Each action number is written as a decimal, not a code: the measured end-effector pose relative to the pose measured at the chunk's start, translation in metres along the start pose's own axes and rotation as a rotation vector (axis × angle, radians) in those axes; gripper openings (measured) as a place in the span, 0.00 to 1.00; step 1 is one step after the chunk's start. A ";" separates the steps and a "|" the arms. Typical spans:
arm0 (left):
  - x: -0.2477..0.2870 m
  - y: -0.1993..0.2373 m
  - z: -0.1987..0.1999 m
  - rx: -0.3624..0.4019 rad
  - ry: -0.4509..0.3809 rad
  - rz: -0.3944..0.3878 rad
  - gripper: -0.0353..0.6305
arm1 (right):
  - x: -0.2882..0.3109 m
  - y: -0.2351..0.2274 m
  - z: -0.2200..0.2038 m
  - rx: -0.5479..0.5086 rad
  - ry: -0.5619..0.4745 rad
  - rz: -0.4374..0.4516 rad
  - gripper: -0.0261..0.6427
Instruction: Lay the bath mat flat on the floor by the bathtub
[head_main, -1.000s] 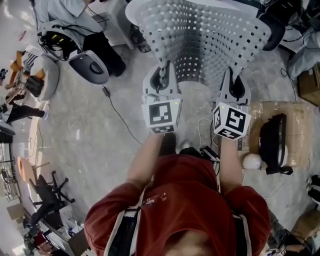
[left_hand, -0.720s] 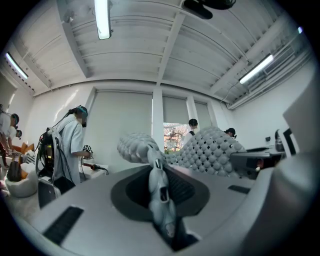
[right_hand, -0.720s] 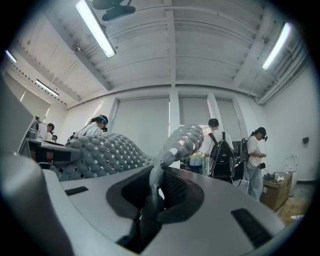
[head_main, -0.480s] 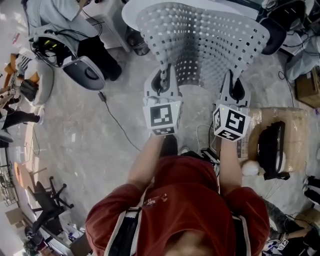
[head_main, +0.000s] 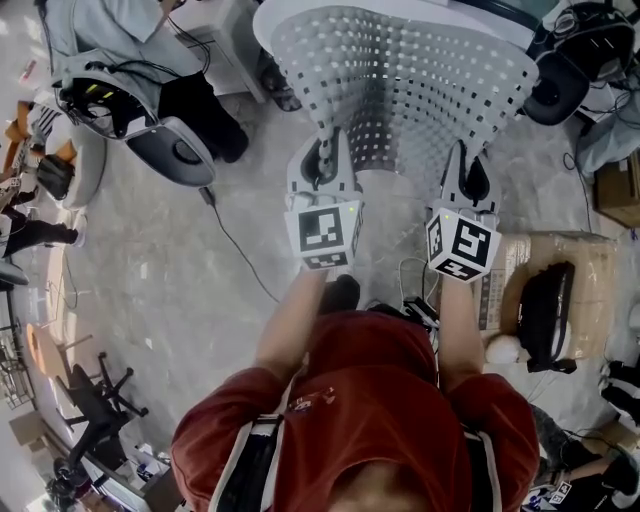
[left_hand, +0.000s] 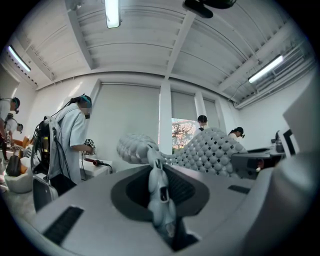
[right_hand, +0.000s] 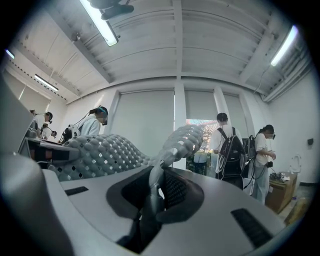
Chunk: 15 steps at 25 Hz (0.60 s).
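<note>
The person in the red shirt holds both tools out in front, side by side and apart. The bath mat is pale grey with rows of small square holes. It is up off the floor, stretched between the two tools and fanning wider toward the far side.

The left gripper has its jaws nearly together, pinched on the mat's near left edge. In the left gripper view a thin fold of the bath mat stands squeezed in the narrow slot of the left gripper, and the rest of the mat runs off to the right.

The right gripper grips the near right edge in the same way. In the right gripper view the bath mat is clamped upright in the right gripper, and the sheet spreads away to the left. Each tool carries a marker cube, the left one and the right one, on the end nearest the person.

On the floor to the left a dark cable trails, and an office chair stands at the near left. To the right sits a cardboard box with a black bag on it and a white ball just beside it.
</note>
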<state>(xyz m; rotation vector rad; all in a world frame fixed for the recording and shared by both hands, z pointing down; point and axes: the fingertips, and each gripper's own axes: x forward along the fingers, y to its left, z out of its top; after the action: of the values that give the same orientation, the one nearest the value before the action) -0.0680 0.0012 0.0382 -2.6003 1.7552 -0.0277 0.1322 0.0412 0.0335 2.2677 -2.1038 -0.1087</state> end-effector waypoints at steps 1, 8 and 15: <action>0.004 0.007 -0.002 -0.002 0.006 0.004 0.14 | 0.006 0.005 -0.001 -0.001 0.006 0.002 0.11; 0.048 0.056 -0.022 -0.018 0.057 0.018 0.14 | 0.067 0.041 -0.018 0.008 0.063 0.033 0.11; 0.074 0.093 -0.057 -0.029 0.149 0.039 0.14 | 0.107 0.068 -0.047 0.016 0.131 0.062 0.11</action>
<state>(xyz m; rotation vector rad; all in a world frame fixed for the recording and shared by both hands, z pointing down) -0.1275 -0.1016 0.0945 -2.6468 1.8655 -0.2020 0.0767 -0.0711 0.0840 2.1517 -2.1126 0.0574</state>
